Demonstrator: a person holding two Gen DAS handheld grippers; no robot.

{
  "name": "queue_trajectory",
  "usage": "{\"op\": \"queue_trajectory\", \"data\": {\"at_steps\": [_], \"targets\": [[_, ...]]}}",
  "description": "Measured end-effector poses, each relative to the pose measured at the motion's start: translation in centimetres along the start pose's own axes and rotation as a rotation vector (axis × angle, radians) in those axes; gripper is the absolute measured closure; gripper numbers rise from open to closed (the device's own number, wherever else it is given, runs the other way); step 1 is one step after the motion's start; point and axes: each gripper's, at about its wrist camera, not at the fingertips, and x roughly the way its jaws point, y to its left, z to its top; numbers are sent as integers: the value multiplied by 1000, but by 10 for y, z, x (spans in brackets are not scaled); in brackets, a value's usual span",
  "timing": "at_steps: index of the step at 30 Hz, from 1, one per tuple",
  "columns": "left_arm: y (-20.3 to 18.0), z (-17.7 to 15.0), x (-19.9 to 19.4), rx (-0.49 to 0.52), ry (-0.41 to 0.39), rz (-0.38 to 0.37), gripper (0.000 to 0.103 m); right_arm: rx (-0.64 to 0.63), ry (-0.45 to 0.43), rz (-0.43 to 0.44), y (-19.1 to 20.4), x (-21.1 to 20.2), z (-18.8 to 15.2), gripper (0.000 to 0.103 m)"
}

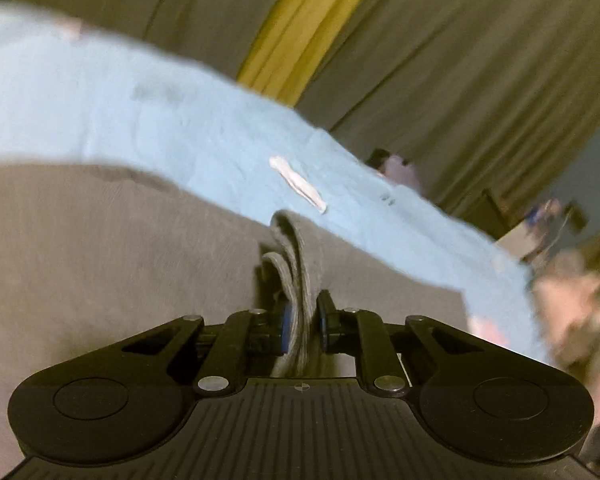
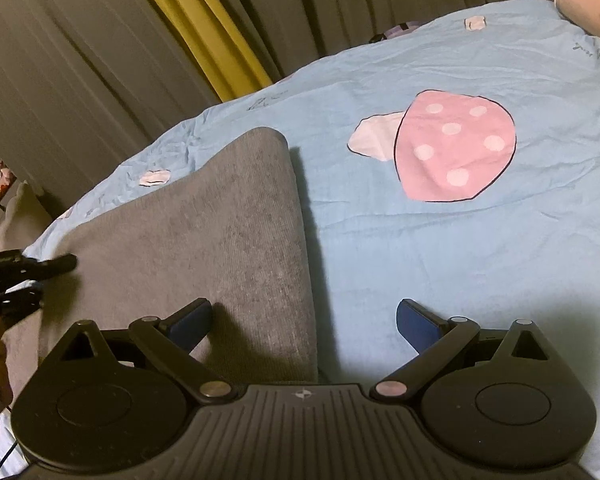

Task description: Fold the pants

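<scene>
The grey pants (image 2: 204,236) lie on a light blue bedsheet (image 2: 440,248), folded into a thick stack with a rounded far corner. My left gripper (image 1: 302,320) is shut on a bunched fold of the grey pants (image 1: 296,272) and holds it raised; the left wrist view is blurred. That gripper also shows at the left edge of the right wrist view (image 2: 56,266), at the pants' left side. My right gripper (image 2: 304,320) is open and empty, low over the pants' right edge, one finger above the cloth and one above the sheet.
The sheet carries a pink spotted mushroom print (image 2: 452,148). Grey curtains (image 2: 80,60) with a yellow strip (image 2: 204,28) hang behind the bed. A person's arm (image 2: 588,4) rests at the far right. Small items sit on a shelf (image 2: 0,180) at the left.
</scene>
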Motion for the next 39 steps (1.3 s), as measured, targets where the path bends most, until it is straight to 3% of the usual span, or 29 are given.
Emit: {"op": "queue_trajectory", "data": {"at_steps": [2, 4, 5, 9, 12, 14, 17, 20, 22, 26, 29, 39], "targets": [[-1, -5, 1, 19, 3, 189, 61, -3, 0, -3, 0, 0, 0, 4], [4, -11, -4, 52, -28, 388, 53, -4, -1, -5, 1, -1, 1, 4], [7, -13, -10, 68, -34, 436, 50, -4, -4, -3, 1, -2, 1, 4], [33, -26, -62, -40, -104, 444, 7, 3, -9, -5, 0, -3, 2, 4], [62, -33, -109, -123, -193, 465, 7, 3, -8, -8, 1, -4, 2, 4], [85, -37, -133, -186, -231, 522, 7, -6, -12, -6, 2, -4, 2, 4], [130, -46, -163, -309, -243, 602, 7, -39, -15, -8, 7, -5, 1, 4], [169, -54, -186, -451, -259, 634, 7, -98, -9, -24, 18, -4, -2, 4], [189, -56, -196, -530, -267, 635, 7, -140, 1, -39, 26, -1, -5, 4], [222, -59, -196, -615, -269, 563, 7, -202, 30, -58, 38, 5, -9, 4], [233, -60, -190, -624, -256, 549, 7, -217, 42, -79, 41, 9, -10, 4], [224, -51, -177, -499, -241, 610, 7, -215, 49, -90, 41, 14, -13, 4]]}}
